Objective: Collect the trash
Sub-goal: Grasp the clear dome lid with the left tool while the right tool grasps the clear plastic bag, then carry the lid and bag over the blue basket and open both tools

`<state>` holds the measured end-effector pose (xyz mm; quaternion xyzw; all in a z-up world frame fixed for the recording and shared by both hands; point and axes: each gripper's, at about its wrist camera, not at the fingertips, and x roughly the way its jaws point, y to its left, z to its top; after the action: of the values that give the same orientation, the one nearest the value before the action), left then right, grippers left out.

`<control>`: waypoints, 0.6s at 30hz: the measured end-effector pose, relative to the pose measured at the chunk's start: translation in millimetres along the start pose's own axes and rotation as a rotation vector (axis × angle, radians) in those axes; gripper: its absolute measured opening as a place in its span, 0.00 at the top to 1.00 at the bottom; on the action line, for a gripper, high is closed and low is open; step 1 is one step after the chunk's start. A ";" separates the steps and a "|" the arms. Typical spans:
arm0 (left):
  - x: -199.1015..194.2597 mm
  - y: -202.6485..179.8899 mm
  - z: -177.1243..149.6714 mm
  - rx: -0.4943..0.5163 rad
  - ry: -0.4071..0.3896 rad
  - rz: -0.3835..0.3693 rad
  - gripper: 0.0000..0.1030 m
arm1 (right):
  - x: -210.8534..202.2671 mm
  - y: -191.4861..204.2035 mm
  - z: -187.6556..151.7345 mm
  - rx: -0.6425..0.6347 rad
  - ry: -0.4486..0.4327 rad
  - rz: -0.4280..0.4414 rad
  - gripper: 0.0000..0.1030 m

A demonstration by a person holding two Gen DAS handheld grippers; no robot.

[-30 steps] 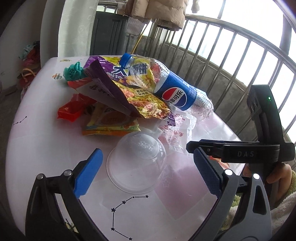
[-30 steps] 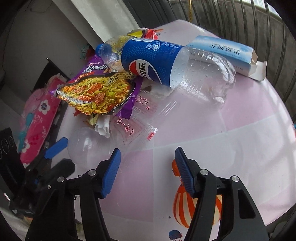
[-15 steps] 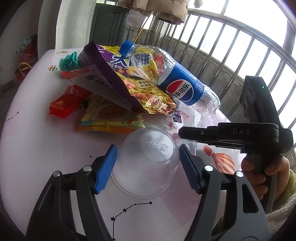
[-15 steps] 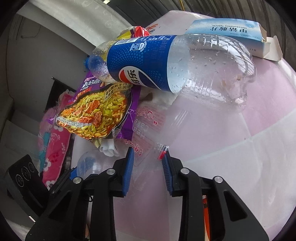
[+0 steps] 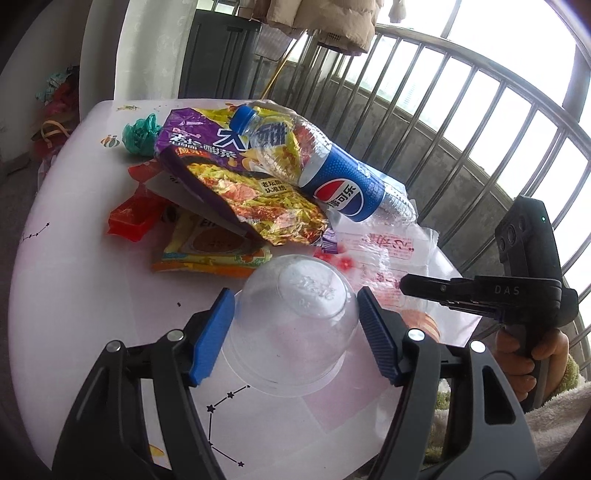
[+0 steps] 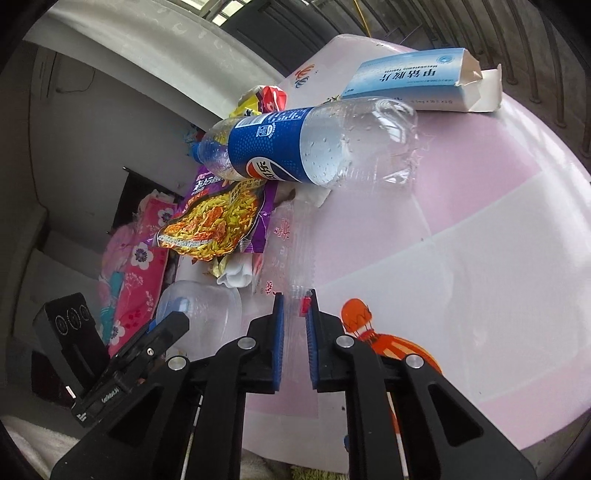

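- Round table (image 5: 74,280) – pink-and-white top printed with star patterns and an orange balloon (image 6: 373,328).
- Metal railing (image 5: 480,122) behind it.
- Beige garment (image 5: 321,18), perhaps a jacket, hanging above.
- Pink floral fabric (image 6: 136,266) beside the table.

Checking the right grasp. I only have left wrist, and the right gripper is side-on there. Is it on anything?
Observer: Yes. The right gripper has just been closing its jaws, and the near edge of the clear wrapper, by its red strip, is now pinched between them.
Operator: Anything behind the bottle that I can't see from here?
Observer: A light blue carton lies on the table just past the Pepsi bottle, with its end flap open.
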<state>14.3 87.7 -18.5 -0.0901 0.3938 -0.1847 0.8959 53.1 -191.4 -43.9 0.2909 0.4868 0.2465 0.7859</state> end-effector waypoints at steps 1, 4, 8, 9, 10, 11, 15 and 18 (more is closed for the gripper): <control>-1.8 -3.0 2.3 0.004 -0.004 -0.003 0.38 | -8.7 -3.1 -1.7 0.000 -0.008 0.010 0.90; -6.1 -17.2 10.2 0.024 -0.011 -0.030 0.38 | -30.2 -5.6 -6.0 -0.004 -0.040 0.027 0.91; -2.2 -45.6 26.6 0.080 -0.006 -0.081 0.38 | -67.8 -8.5 -9.2 -0.029 -0.119 0.056 0.91; 0.7 -54.7 32.9 0.099 -0.004 -0.100 0.38 | -79.7 -10.0 -9.3 -0.035 -0.147 0.062 0.91; 3.2 -63.6 38.5 0.115 -0.003 -0.122 0.38 | -89.6 -10.3 -8.0 -0.044 -0.175 0.059 0.91; 6.5 -73.4 44.7 0.131 -0.002 -0.144 0.38 | -97.3 -12.1 -9.4 -0.050 -0.204 0.050 0.91; 26.5 -121.2 75.3 0.209 0.020 -0.255 0.38 | -136.6 -25.7 -8.0 -0.036 -0.348 -0.036 0.91; 57.9 -164.7 99.2 0.258 0.089 -0.332 0.38 | -162.9 -57.3 -6.1 0.060 -0.475 -0.119 0.91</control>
<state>80.8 -84.8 60.0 -0.0300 0.3860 -0.3823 0.8390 -12.3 -340.0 15.1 0.3344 0.3120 0.1099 0.8825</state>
